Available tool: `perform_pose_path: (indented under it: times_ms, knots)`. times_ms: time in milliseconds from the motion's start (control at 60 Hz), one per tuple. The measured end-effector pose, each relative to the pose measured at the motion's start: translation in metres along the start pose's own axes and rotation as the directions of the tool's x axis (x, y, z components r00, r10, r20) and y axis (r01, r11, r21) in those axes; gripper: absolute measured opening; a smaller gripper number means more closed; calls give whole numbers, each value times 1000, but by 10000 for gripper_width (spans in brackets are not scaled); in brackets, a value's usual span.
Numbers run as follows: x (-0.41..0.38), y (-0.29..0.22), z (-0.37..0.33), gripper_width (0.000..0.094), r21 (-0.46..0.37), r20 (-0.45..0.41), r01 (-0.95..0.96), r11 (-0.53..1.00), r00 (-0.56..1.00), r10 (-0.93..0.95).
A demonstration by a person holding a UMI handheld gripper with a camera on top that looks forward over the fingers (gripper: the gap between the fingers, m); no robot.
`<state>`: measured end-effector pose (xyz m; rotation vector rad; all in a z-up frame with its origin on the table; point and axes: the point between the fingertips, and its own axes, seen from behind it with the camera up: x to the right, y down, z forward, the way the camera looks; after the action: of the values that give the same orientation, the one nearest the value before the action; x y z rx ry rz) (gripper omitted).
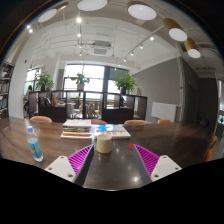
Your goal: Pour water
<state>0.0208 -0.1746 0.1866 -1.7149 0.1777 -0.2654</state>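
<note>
A white cup (pixel 103 142) stands upright on the dark wooden table (pixel 160 140), just ahead of my fingers and slightly left of the middle line. A clear plastic water bottle (pixel 35 146) with a blue label stands on the table far off to the left. My gripper (pixel 111 158) is open, its magenta pads (pixel 80 159) spread wide with only bare tabletop between them. Nothing is held.
Books or magazines (pixel 86 130) lie flat on the table just behind the cup. Chairs (pixel 40 120) line the far side of the table. Potted plants (pixel 125 84) and large windows stand further back in the room.
</note>
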Motion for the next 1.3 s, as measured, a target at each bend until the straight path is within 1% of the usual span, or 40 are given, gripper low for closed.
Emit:
perform_pose_path:
  times_ms: [83,150,300,367,483,633,733,817,933,1017,1067,1117,1167,1217,1300]
  knots:
    - [-20,2,-3,813,11,36,10,1000,999,-10]
    - [-47,7,-6,811,12,83,4,1000,997,-5]
    - [-167,37,-18,813,4,223,-38,999,974,36]
    - [-210,42,-18,824,8,277,-29,1000,961,25]
    - [-273,47,-12,813,12,354,-13,1000,935,8]
    - [-326,52,5,811,13,395,14,1000,918,-18]
    - [-354,51,23,810,15,424,-6,1000,906,-1]
    - [-370,53,40,810,6,437,-22,1000,899,18]
    - [-387,61,64,808,-8,444,2,1000,896,2]
    - [-399,63,77,804,-2,464,2,1000,886,-1]
    - [-405,59,82,767,9,476,-2,1000,880,-2]
    - [-409,60,85,698,30,490,-10,999,872,-6]
    - [-408,58,87,614,41,486,-23,999,874,0]
    - [-404,55,90,496,44,468,-35,998,884,10]
    - [-402,57,90,437,42,477,-33,999,879,9]
